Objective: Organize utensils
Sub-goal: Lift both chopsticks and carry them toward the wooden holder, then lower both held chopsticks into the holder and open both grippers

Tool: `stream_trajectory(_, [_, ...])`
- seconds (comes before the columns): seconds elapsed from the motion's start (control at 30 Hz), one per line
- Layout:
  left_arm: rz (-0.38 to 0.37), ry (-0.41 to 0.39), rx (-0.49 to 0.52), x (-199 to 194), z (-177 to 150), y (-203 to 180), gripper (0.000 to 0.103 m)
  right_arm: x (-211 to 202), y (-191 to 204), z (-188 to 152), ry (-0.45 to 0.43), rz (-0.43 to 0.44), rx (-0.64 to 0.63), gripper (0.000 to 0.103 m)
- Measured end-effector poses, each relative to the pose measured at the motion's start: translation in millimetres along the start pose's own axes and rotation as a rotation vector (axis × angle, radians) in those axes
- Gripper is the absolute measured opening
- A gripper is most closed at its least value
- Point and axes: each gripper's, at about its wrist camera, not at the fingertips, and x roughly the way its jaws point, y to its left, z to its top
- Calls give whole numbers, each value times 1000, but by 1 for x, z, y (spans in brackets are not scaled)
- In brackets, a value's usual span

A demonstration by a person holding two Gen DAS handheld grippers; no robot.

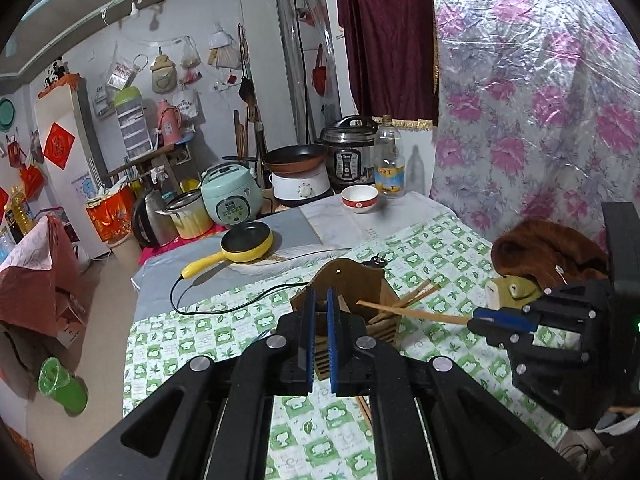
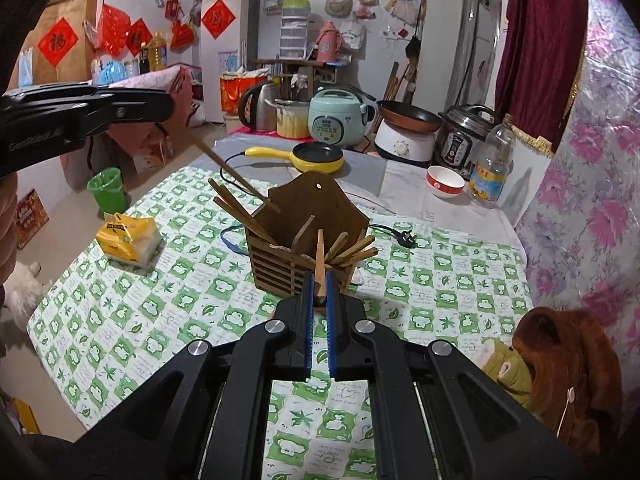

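A slatted wooden utensil holder [image 2: 296, 264] with a peaked back stands on the green-checked tablecloth [image 2: 160, 300], with several wooden chopsticks leaning in it. My right gripper [image 2: 319, 280] is shut on one chopstick [image 2: 320, 248] just in front of the holder. From the left wrist view this chopstick [image 1: 416, 312] runs from the right gripper [image 1: 474, 320] towards the holder [image 1: 344, 280]. My left gripper [image 1: 320, 296] hovers over the holder with its pads close together. In the right wrist view the left gripper [image 2: 170, 106] is above and to the left, with a long chopstick [image 2: 232, 172] slanting from its tip to the holder's left side.
A yellow tissue pack [image 2: 128, 240] lies left of the holder. Behind it are a yellow mini pan [image 2: 316, 158] with a black cord and plug [image 2: 404, 236], a red-and-white bowl [image 2: 445, 182], a plastic bottle [image 2: 490, 164] and cookers. A brown plush garment [image 2: 568, 360] lies at right, and a green bin [image 2: 106, 192] stands on the floor.
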Motion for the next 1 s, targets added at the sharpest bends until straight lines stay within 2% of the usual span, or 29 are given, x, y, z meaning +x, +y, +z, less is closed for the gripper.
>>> stream_trajectory(0.23, [-10,54,-20,41,-2,3,6,19,3,12,27,-23,-19,7])
stream_trajectory(0.43, [-13,96,-47,65,-8,13,6,39,3,18,92,-28,-8,7])
stream_trajectory(0.7, [-18,153,-64,98,-12,16,6,62,-4,35,91,9,59,7])
stream_trajectory(0.77, [-32,170,-74,105,-14,16,6,69,-8,40,95,27,99,10])
stream_trajectory(0.87, [-20,177,-88,111,-15,19,7,80,-19,44,101,60,182,21])
stream_trajectory(0.93, [-23,183,-107,111,-15,21,16,81,-26,45,96,75,244,33])
stream_trajectory(0.97, [-20,179,-113,108,-15,21,37,78,-29,45,80,80,262,43])
stream_trajectory(1.0, [-3,155,-116,102,-15,22,54,72,-31,44,48,83,276,51])
